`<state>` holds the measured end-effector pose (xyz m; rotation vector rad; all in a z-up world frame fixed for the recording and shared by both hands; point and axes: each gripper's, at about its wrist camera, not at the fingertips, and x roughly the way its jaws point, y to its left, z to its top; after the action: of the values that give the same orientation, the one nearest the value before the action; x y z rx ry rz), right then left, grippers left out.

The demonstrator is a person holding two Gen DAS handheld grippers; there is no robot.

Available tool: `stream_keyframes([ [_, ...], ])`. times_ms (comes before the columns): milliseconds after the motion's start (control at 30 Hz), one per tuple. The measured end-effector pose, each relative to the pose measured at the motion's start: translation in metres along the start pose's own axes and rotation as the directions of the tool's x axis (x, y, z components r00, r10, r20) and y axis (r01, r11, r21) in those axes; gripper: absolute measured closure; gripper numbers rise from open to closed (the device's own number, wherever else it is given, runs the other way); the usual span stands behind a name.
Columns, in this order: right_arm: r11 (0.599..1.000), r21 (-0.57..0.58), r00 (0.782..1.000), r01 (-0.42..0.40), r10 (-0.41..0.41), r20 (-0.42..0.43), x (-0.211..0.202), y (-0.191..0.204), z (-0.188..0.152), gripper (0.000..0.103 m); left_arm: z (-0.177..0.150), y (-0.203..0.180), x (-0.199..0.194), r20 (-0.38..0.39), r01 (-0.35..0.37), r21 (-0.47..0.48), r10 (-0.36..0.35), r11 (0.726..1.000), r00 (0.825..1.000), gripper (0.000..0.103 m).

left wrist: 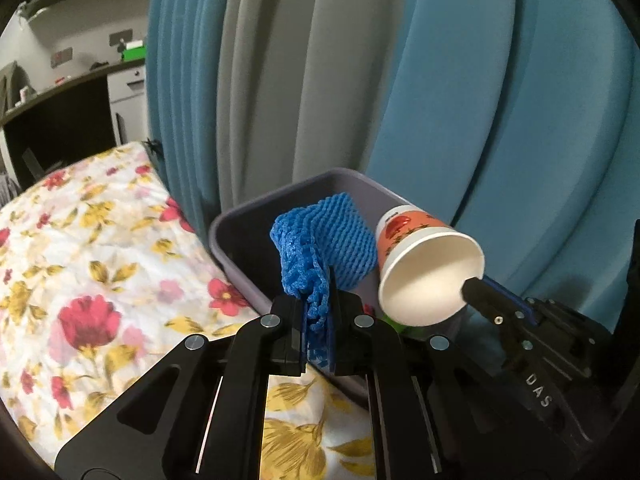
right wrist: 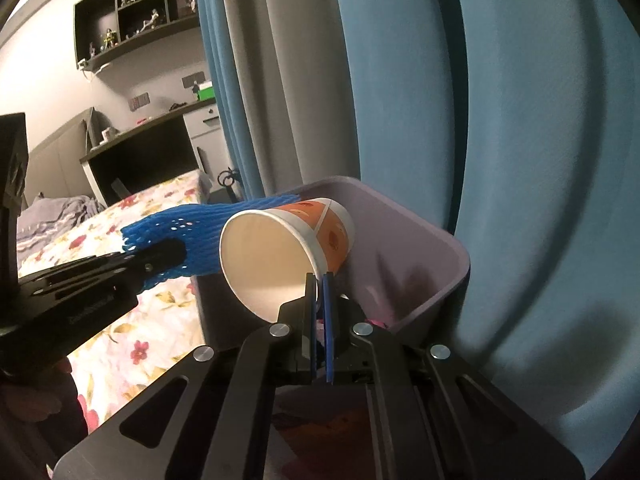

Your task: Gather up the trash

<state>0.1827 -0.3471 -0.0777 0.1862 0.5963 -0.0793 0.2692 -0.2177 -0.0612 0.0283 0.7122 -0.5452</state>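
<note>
Gripping a crumpled blue foam net between closed fingers, left gripper nearest the lens in its own view, net's mesh bunched and folded, lower edge tucked out of sight between the pads. Clamped on the rim of a paper cup, right gripper, one thin finger inside the mouth and one outside; cup tipped on its side, white inside, orange printed outside with a pale band, its print too blurred to read. Just beyond both, held over the open top of a grey-lilac plastic bin: net and cup side by side, close together, contact between them unclear. Inside the bin, mostly hidden behind the grippers: a scrap of green below the cup in the left view, something pink near the wall in the right view, neither identifiable. Beside the bin, a bed with a floral cover. Farther back, blue and grey curtains, then dim shelves of small figures, hard to make out.
</note>
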Motion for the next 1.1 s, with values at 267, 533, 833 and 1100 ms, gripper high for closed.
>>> stream_keyframes([
  [267,1.000,-0.003,0.999,0.004,-0.004,-0.043,0.013,-0.007,-0.004,0.099,-0.004,0.004,0.017,-0.022,0.053,-0.004,-0.053,0.999,0.998,0.096],
  [533,1.000,0.003,0.996,-0.016,0.016,-0.083,0.026,-0.007,-0.006,0.083,-0.008,0.018,0.005,0.017,0.037,-0.034,-0.037,0.999,0.999,0.041],
  [833,0.999,-0.040,0.999,0.033,-0.034,-0.019,0.008,0.003,-0.009,0.025,-0.019,0.032,-0.036,0.101,-0.138,-0.053,0.143,0.989,0.985,0.006],
  [1100,0.993,-0.105,0.997,0.055,-0.049,0.060,-0.019,0.038,-0.016,0.006,-0.050,0.045,-0.094,0.162,-0.311,-0.094,0.323,0.946,0.933,0.006],
])
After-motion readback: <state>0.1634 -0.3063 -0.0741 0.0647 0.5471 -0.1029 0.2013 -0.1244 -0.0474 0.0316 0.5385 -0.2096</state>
